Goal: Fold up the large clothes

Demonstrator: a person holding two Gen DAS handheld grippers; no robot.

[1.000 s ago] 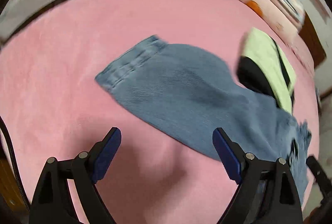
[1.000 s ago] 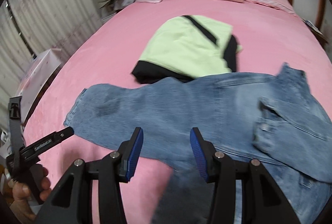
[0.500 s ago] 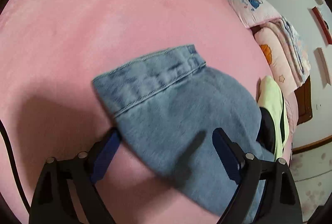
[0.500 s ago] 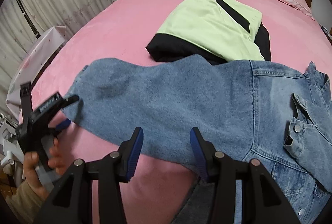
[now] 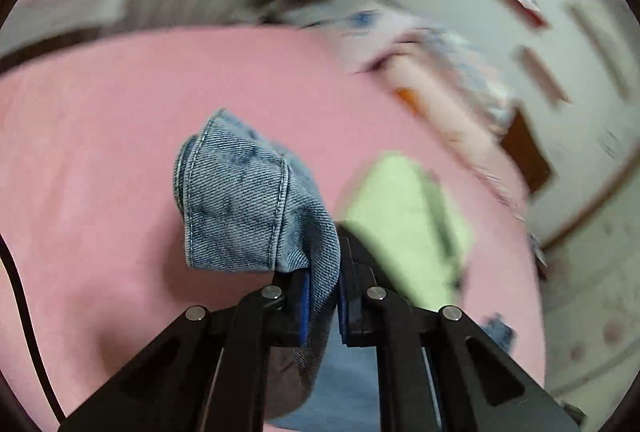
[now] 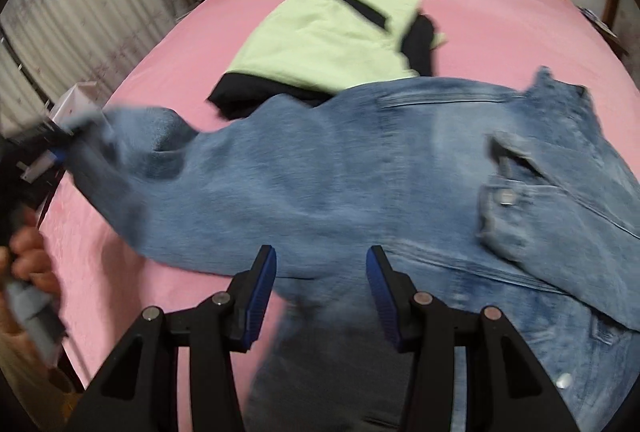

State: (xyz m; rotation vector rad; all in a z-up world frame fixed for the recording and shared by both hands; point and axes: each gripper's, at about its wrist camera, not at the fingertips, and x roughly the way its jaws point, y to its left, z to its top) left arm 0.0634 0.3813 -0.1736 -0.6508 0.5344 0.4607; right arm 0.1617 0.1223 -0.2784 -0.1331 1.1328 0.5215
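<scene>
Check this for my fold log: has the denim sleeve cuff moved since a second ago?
Yes. The left gripper has shut on the cuff and lifted it off the pink bed, toward the green garment.

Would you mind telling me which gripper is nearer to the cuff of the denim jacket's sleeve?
Left. The left gripper is shut on the sleeve cuff; the right gripper hovers open over the jacket's body, away from the cuff.

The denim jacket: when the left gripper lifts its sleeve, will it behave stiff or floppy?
Probably floppy: the cuff droops over the shut left gripper. Likely heavy for cloth; the denim jacket mostly stays lying on the bed. It should not slip, being pinched between the pads.
</scene>
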